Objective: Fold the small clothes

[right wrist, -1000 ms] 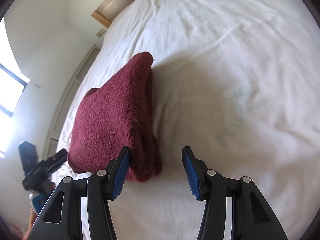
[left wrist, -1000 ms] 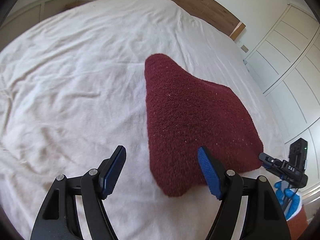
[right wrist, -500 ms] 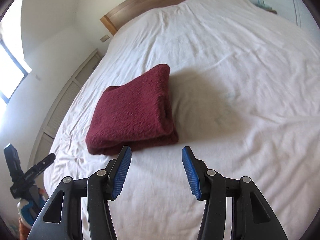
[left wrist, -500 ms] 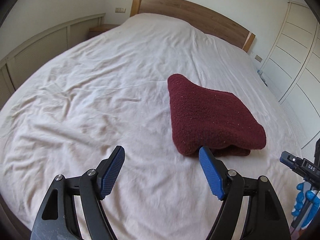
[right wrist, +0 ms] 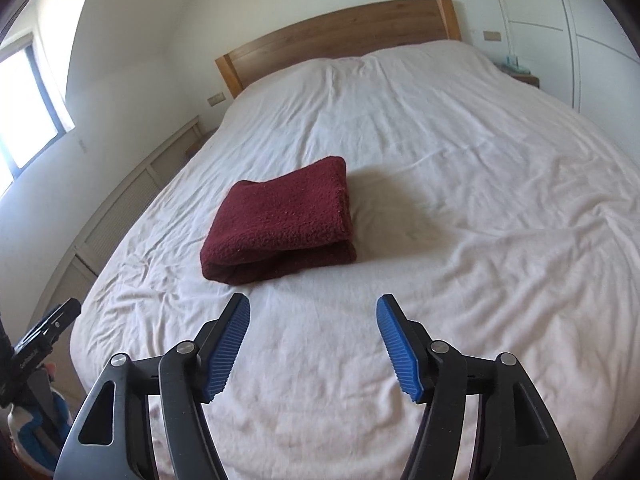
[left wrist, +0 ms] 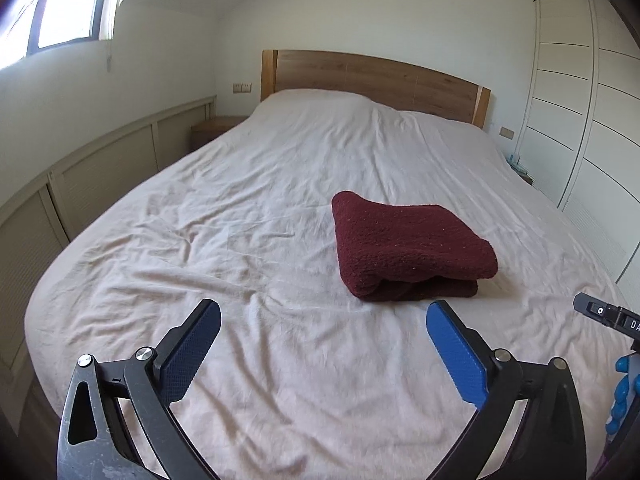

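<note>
A dark red fleecy garment (left wrist: 408, 246) lies folded into a thick rectangle on the white bed (left wrist: 224, 240); in the right wrist view it (right wrist: 284, 222) sits left of centre. My left gripper (left wrist: 322, 316) hangs over the sheet well short of the garment, its jaws opening wide with nothing between them. My right gripper (right wrist: 314, 312) is likewise back from the garment above bare sheet, jaws opening, nothing between the blue pads. Each gripper shows at the edge of the other's view.
A wooden headboard (left wrist: 372, 80) stands at the far end of the bed. White wardrobe doors (left wrist: 588, 112) run along the right, low panelled cabinets (left wrist: 100, 164) and a window along the left. The sheet is wrinkled all around the garment.
Both grippers have pulled back and risen away from the folded garment, which stays lying on the bed. Their jaws stand wider apart than before.
</note>
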Motion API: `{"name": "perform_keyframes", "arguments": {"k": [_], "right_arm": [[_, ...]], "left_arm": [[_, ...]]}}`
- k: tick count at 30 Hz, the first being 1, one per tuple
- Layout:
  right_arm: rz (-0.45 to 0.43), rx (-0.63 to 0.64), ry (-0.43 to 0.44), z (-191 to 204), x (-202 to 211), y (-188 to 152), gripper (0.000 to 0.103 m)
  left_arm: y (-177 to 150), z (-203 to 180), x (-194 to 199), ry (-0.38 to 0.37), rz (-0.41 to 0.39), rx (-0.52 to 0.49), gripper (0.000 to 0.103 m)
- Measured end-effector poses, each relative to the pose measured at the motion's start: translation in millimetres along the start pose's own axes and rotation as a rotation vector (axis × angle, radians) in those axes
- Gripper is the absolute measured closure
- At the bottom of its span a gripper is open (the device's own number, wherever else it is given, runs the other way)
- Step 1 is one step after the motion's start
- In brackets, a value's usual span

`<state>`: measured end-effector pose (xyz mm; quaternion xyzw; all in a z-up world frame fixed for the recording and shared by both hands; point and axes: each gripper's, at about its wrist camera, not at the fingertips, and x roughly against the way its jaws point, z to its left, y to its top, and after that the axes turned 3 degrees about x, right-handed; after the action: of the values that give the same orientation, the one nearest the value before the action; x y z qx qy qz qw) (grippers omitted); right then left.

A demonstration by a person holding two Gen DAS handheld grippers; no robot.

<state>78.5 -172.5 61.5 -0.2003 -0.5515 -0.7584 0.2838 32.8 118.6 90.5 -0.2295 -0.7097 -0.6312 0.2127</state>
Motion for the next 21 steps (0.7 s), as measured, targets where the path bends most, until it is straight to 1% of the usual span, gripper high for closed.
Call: {"name": "perform_keyframes", "arguments": {"k": [2,7,11,13,15,17,21], "right_arm": [[-0.014,0.009,-0.011,2,10,-5,0.028],[-0.052,0.041,-0.039,10,39,-19,0.024],[-0.084,0.065,-0.066,17,57,-27,0.019],[-0.103,0.075,-0.079,19,67,-31,0.015],[-0.118,0.087,-0.090,22,74,-35,0.006],[-0.132,0.097,-0.099,24,79,-38,0.001],[-0.157,0.095,-0.102,23,89,-44,0.001]], "left_arm": [[-5,-5,10,0.005,-0.007,-0.012,0.002],[-17,-13,25,0.014,-0.018,-0.044,0.001],[-22,-15,41,0.014,-0.047,-0.038,0.001],[-24,-17,48,0.015,-0.064,-0.039,0.001],[-27,-18,55,0.015,-0.079,-0.038,0.001],[-30,-20,62,0.019,-0.092,-0.043,0.001],[-34,-24,73,0.010,-0.114,-0.050,0.001]]}}
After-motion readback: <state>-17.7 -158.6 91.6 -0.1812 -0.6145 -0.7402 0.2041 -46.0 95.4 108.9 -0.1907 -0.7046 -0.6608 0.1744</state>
